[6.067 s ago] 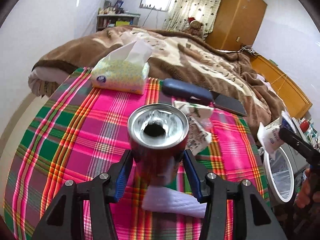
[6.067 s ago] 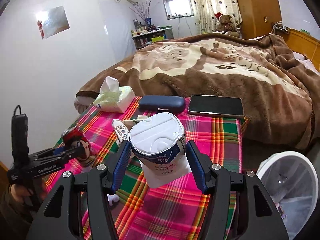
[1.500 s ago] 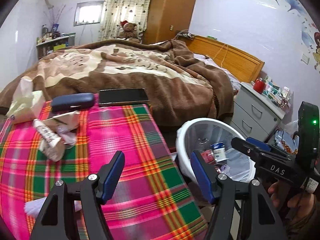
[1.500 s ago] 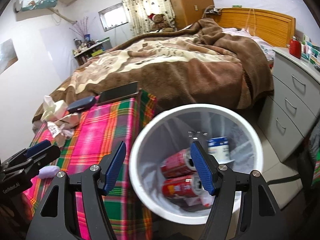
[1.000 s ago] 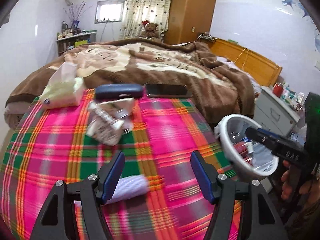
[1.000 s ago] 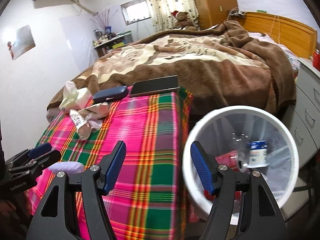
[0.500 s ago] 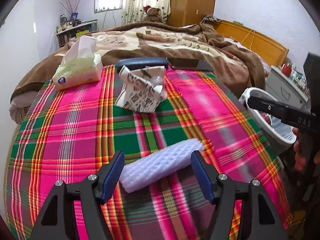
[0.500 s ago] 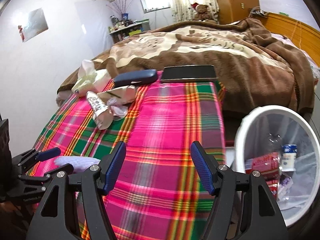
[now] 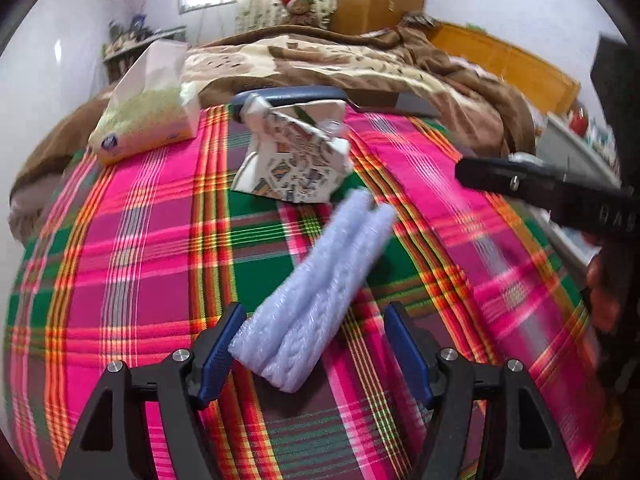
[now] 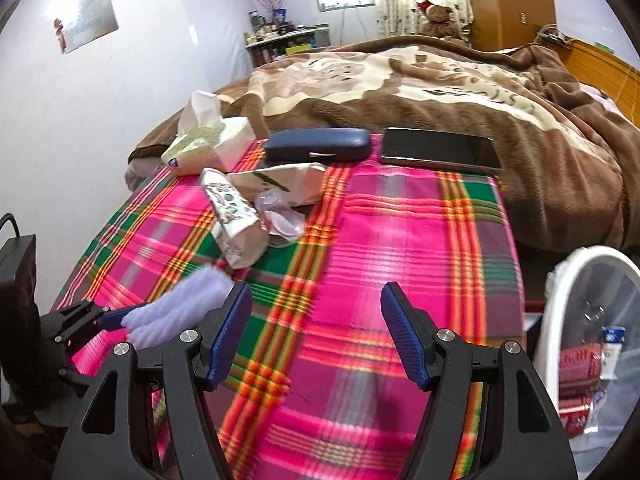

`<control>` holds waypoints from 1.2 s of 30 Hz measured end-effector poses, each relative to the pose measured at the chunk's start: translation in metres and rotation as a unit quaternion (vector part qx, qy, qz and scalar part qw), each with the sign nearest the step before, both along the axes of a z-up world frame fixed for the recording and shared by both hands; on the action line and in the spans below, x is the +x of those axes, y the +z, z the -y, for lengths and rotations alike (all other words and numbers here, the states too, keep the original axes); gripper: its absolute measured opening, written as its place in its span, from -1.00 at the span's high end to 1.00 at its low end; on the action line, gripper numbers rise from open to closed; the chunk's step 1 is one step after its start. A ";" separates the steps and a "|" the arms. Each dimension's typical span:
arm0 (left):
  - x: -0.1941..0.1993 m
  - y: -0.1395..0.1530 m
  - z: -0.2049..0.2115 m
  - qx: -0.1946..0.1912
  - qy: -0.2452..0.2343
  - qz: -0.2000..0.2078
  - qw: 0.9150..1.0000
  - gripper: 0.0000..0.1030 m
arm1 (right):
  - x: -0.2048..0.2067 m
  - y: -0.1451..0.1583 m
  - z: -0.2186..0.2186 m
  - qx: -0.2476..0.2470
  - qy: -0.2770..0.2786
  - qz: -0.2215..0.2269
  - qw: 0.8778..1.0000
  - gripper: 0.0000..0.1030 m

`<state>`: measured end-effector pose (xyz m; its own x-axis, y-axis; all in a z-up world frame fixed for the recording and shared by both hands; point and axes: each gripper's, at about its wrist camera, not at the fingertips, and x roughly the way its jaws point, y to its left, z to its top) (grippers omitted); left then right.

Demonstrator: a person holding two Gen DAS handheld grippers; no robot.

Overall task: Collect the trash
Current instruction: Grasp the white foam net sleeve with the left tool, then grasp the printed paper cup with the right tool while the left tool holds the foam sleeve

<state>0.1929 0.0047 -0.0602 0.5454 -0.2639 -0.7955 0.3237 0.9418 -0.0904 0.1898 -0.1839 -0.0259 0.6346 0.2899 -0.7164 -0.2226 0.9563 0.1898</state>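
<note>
A pale lilac foam wrap (image 9: 316, 276) lies slantwise on the plaid tablecloth (image 9: 140, 260). My left gripper (image 9: 314, 350) is low over the wrap's near end, which sits between the jaws. They are opening: the left pad is beside the foam and the right pad stands apart from it. Behind the wrap lies a crumpled printed carton (image 9: 296, 160) with a clear plastic scrap (image 10: 280, 216) next to it. My right gripper (image 10: 316, 336) hangs open over bare cloth with nothing between its fingers. The wrap (image 10: 176, 304) is to its left.
A tissue box (image 10: 208, 144), a dark blue glasses case (image 10: 316, 144) and a phone (image 10: 440, 152) line the table's far edge, against the bed's brown blanket (image 10: 460, 80). A white bin (image 10: 600, 254) holding cans and a small carton stands off the table's right side.
My left gripper came down and forward until the foam wrap's end lay between its jaws. My right gripper swung left, from over the bin to over the table.
</note>
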 end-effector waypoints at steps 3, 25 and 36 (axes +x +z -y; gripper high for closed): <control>0.005 -0.002 -0.017 -0.023 0.024 -0.009 0.999 -0.04 | 0.005 -0.001 -0.011 -0.002 0.010 0.002 1.000 -0.33; 0.007 0.001 -0.113 -0.077 0.187 -0.009 0.979 0.10 | 0.036 -0.006 -0.068 -0.016 0.061 0.032 0.997 -0.32; 0.025 0.007 -0.113 -0.055 0.162 -0.006 0.985 -0.27 | 0.046 -0.014 -0.085 -0.058 0.068 0.034 0.995 0.17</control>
